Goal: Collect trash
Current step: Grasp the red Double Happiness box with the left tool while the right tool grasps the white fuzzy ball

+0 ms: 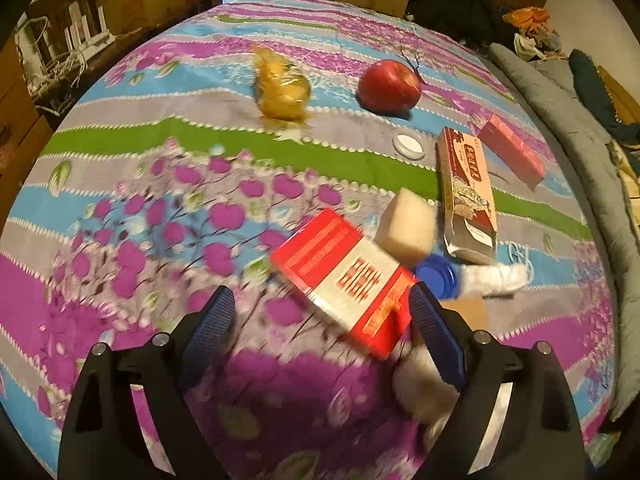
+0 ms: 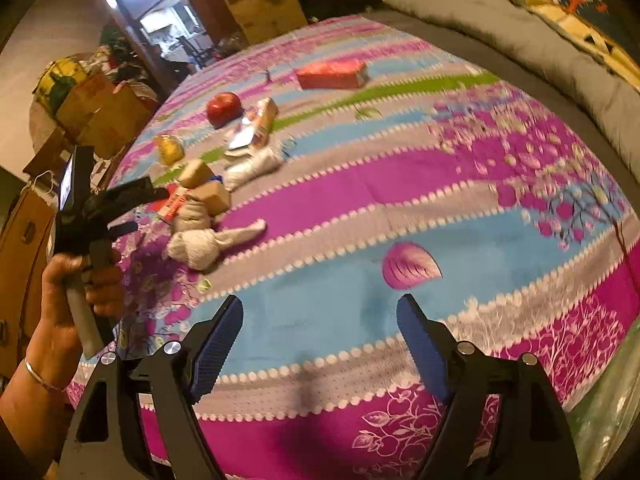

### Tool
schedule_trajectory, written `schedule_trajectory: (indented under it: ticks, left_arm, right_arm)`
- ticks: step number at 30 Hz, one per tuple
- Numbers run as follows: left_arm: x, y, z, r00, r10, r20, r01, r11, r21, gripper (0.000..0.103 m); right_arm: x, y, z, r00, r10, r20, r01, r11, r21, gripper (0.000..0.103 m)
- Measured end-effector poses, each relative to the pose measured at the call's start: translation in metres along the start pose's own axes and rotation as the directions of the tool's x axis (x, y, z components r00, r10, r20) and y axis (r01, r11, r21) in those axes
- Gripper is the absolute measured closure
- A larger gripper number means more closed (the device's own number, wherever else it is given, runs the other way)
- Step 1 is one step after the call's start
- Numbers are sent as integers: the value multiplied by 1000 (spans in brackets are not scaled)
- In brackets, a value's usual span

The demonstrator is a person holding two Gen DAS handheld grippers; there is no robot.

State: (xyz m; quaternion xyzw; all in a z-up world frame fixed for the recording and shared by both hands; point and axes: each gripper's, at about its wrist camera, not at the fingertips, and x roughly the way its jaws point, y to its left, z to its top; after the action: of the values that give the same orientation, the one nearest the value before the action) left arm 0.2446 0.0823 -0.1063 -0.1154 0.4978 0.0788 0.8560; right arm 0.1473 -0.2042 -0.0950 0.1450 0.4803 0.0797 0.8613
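i see the red and white box [image 1: 344, 280], low and right of centre in the left wrist view between my spread left gripper [image 1: 322, 308] fingers, looking light and crushable (grip its long sides), right gripper [image 2: 320, 320] spread, empty.

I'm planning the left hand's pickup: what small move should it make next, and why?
Probably ease the left hand-held gripper forward and down to straddle the red and white box, then close. Its jaws are open with no pad pressing the box, which lies just ahead of them on the patterned cloth, beside the beige block.
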Motion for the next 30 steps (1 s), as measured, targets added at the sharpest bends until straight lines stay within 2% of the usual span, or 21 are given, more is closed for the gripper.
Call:
schedule_trajectory:
  ticks: [3,7,11,13,16,20,26,29,30]
  left_arm:
    - [23,-14,6,998,36,-43,-35,999,33,17]
    - [37,-10,17,998,24,-66,-25,1000,-15,13]
    - [39,-8,17,998,10,-65,-9,1000,16,19]
    - [36,-4,15,998,5,-57,-3,999,33,27]
    - [27,12,15,996,-23,-81,23,1000,-4,36]
    - [3,37,-7,994,-40,-99,41,999,11,38]
    - [-38,71,-39,995,-23,-97,29,998,63,39]
    - [-43,77,-55,995,-2,-98,13,993,119,38]
    - [-41,76,-61,996,31,-83,-18,988,150,35]
  right_arm:
    - [2,-2,-2,1000,-4,-3,4,1000,1,23]
    - [1,0,-2,1000,-10,1,10,1000,-24,23]
    - [4,-1,-3,1000,-5,-11,5,1000,-23,23]
    - [5,1,-3,1000,1,-13,-1,1000,-25,23]
    - [2,7,-2,1000,6,-3,-6,999,-51,23]
    - [2,15,0,1000,21,4,-20,996,-86,23]
    - [8,32,7,999,51,1,-50,990,-130,24]
    - [12,54,12,994,110,12,-105,971,-214,24]
    - [15,63,14,991,137,9,-130,958,-254,23]
